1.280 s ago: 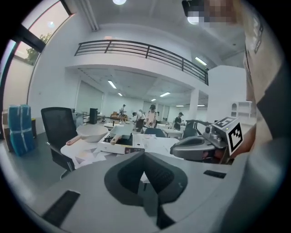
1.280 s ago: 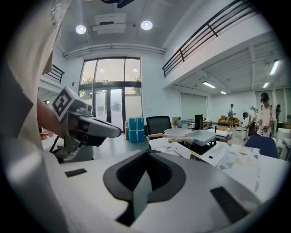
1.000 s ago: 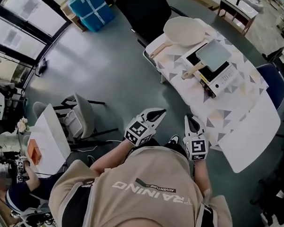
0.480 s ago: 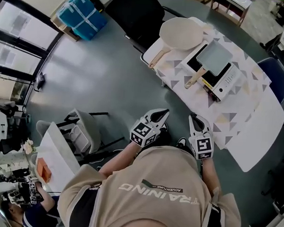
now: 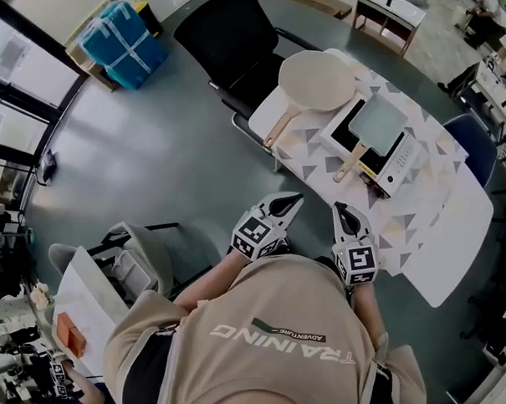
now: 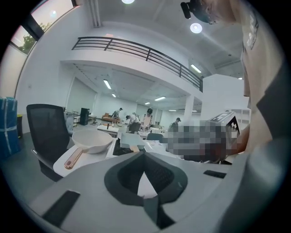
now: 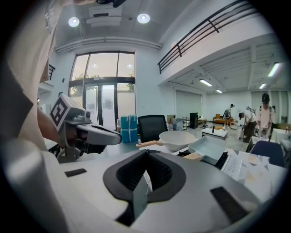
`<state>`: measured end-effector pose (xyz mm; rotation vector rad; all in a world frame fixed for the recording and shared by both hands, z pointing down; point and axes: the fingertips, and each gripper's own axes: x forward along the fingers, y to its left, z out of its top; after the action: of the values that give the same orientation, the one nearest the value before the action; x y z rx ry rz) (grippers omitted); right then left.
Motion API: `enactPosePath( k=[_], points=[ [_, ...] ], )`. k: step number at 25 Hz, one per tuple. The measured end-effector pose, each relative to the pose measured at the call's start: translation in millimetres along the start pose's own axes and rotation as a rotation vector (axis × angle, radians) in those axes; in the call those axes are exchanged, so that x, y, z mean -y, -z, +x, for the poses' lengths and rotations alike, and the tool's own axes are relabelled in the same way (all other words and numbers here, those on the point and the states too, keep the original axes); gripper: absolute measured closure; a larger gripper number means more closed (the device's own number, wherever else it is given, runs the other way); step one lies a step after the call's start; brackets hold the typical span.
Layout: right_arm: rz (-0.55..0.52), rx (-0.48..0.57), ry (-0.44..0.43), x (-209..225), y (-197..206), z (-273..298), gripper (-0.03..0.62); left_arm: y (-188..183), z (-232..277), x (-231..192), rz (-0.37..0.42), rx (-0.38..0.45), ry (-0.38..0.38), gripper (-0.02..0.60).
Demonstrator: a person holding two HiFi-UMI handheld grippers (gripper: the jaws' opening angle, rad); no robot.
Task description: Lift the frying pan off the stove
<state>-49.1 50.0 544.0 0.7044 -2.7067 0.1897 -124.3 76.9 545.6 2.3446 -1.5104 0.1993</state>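
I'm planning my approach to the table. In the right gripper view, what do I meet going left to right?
left tool → blue boxes → round pan → square frying pan → blue chair

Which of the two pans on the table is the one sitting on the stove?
The square grey-blue pan sits on top of the stove. The round cream pan lies beside the stove, straight on the tablecloth.
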Motion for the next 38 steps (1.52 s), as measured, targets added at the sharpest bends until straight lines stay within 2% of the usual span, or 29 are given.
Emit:
enactPosePath(
  k=[5,10,17,21,30,38],
  points=[
    [0.008,0.006,0.045,-13,-2,23,0.597,7,-10,-27,0.017,0.002,0.04,0.583],
    [-0.01,-0.032,0.06,-19,-1,28,0.597,5,-16,-44,-0.107,0.019,0.045,0.583],
    [-0.015,-0.044,0.093,12,3,36,0.597,6,25,-48,-0.12,-0.024,0.09,0.583],
    [0.075,-0.029,0.098,42,12,40,0.597,-7,56,-48,-0.089,-0.05,0.092,0.583],
    [0.088,0.038,0.114,133,1,65,0.597,-48,141,-56,0.013,-0.096,0.125,0.583],
    [0.137,0.031,0.121,175,12,72,0.597,-60,197,-46,0.059,-0.138,0.203,0.583]
  ],
)
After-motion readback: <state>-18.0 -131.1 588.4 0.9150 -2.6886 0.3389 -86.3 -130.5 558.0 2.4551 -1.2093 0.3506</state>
